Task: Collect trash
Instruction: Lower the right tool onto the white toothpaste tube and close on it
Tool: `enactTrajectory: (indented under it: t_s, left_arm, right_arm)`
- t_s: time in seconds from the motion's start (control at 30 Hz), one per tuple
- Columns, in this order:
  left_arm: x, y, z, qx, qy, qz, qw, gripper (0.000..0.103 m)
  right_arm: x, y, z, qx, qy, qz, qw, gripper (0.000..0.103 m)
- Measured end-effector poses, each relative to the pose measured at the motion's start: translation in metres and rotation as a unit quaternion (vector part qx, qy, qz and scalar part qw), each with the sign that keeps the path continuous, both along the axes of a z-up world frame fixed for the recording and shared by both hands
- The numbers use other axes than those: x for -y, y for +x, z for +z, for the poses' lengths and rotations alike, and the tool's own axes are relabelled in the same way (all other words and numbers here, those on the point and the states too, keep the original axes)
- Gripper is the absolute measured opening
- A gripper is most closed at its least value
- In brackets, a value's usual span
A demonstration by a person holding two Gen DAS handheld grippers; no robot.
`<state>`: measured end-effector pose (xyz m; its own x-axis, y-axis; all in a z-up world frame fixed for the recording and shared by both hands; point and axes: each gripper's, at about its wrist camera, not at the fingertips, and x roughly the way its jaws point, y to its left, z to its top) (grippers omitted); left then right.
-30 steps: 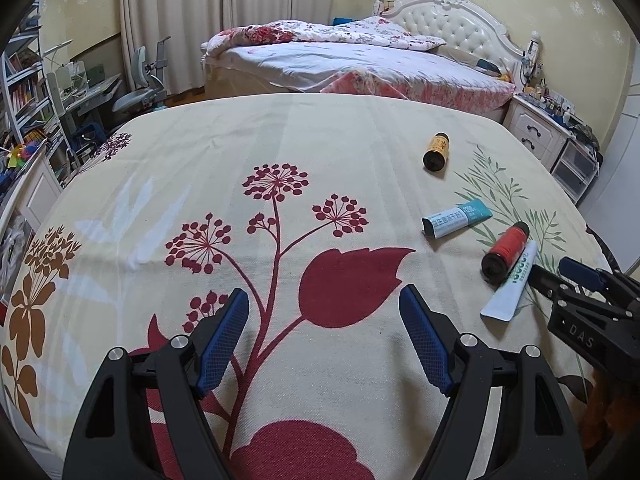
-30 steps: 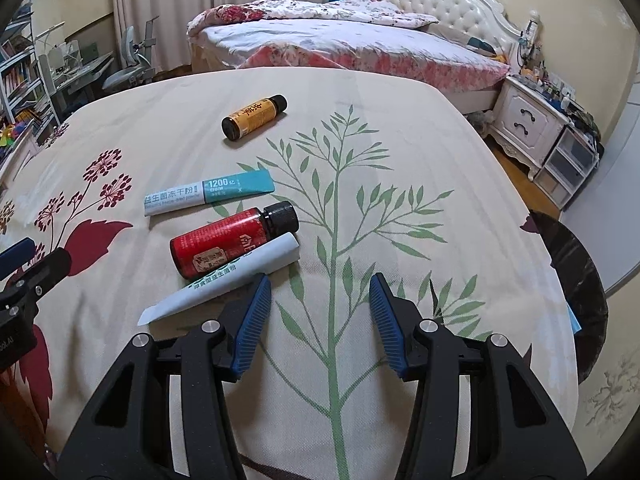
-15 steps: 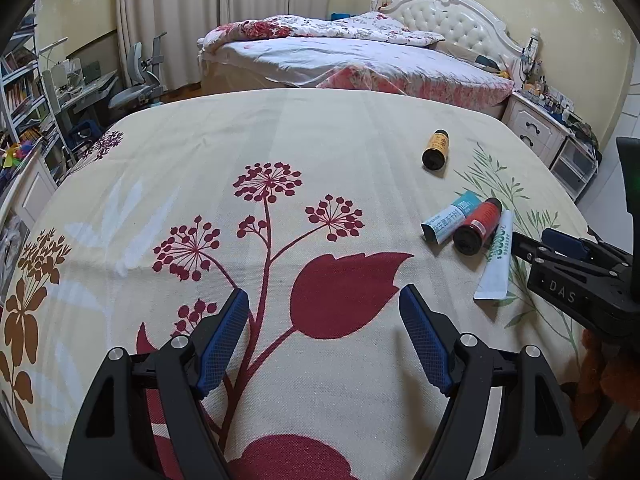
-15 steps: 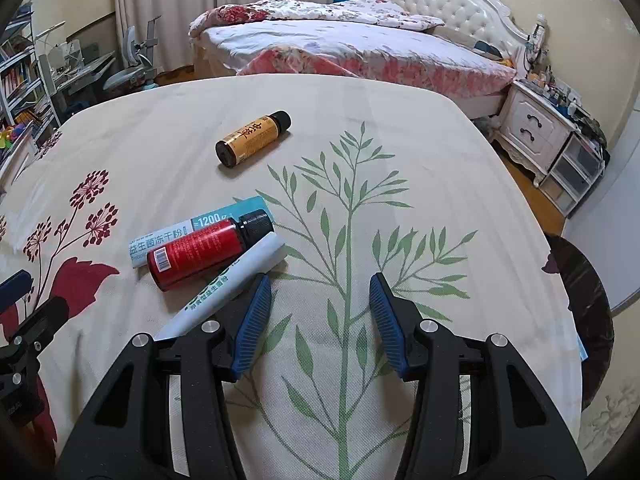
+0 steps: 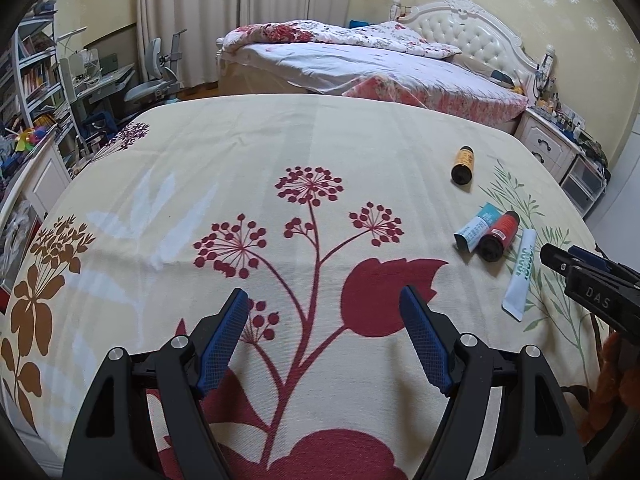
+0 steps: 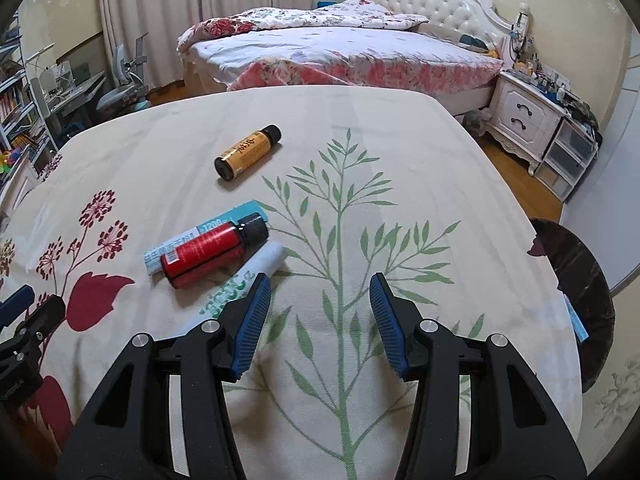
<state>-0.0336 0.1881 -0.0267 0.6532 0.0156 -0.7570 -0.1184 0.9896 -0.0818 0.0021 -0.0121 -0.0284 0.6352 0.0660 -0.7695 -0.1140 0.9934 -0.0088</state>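
Cylindrical red bottle (image 6: 208, 249) touching flat teal sachet (image 6: 236, 216), white tube (image 6: 256, 268).

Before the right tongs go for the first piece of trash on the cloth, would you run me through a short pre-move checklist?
1. Right tongs empty and open: ok, only cloth shows between the pads.
2. Left tongs clear of the trash: ok, open over the red flower print.
3. White tube reachable: ok, it lies just beside the right tongs' left pad.
4. Red bottle free to lift alone: not ok, it rests against the teal-and-white tube and the white tube.
5. Orange bottle isolated: ok, it lies apart, farther up the cloth.
6. Bin for the trash: cannot tell, none clearly shows.
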Motion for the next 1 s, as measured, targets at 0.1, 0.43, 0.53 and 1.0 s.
enactTrajectory:
  t_s: [0.1, 0.43, 0.53, 1.0]
  left_arm:
    - [-0.003, -0.001, 0.0, 0.001, -0.004, 0.003, 1.0, 0.075]
    - [-0.002, -0.001, -0.001, 0.002, -0.004, 0.003, 1.0, 0.075]
    - [-0.001, -0.001, -0.001, 0.002, 0.0, 0.001, 1.0, 0.075]
    - [0.01, 0.007, 0.0, -0.001, 0.009, -0.008, 0.9999, 0.075]
  right_arm:
    - [-0.013, -0.001, 0.0, 0.002, 0.0, 0.012, 1.0, 0.053]
    - [-0.016, -0.002, -0.015, -0.027, -0.006, 0.017, 0.999, 0.062]
    - [-0.005, -0.003, -0.016, -0.027, -0.006, 0.007, 1.0, 0.062]
    - [-0.002, 0.003, -0.016, -0.03, 0.009, 0.007, 0.999, 0.061]
